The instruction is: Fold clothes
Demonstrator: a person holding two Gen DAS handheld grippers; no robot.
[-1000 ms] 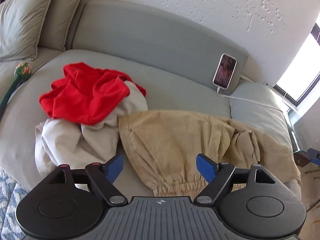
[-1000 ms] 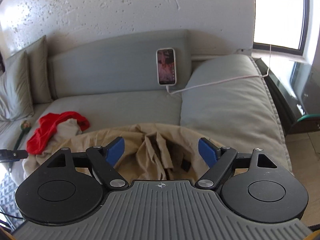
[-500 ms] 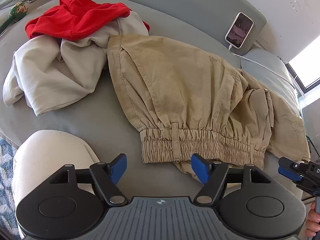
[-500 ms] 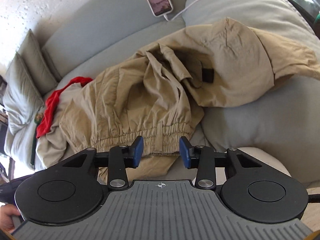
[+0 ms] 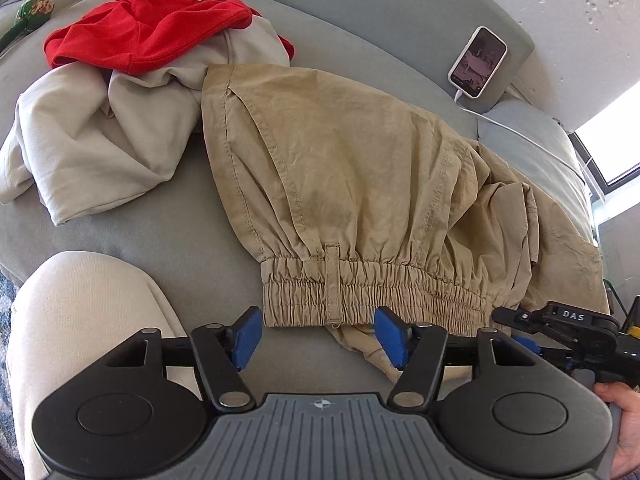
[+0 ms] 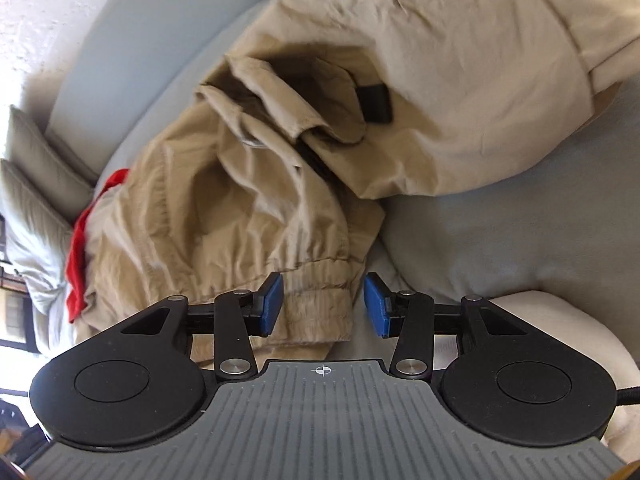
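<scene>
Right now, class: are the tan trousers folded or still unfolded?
Unfolded: the tan trousers lie rumpled across the sofa, waistband gathered, legs bunched.

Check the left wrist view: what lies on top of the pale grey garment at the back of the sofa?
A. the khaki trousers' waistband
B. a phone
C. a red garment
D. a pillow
C: the red garment is heaped on the pale grey garment.

Both wrist cameras look steeply down, close over the same khaki trousers (image 5: 360,184).
</scene>
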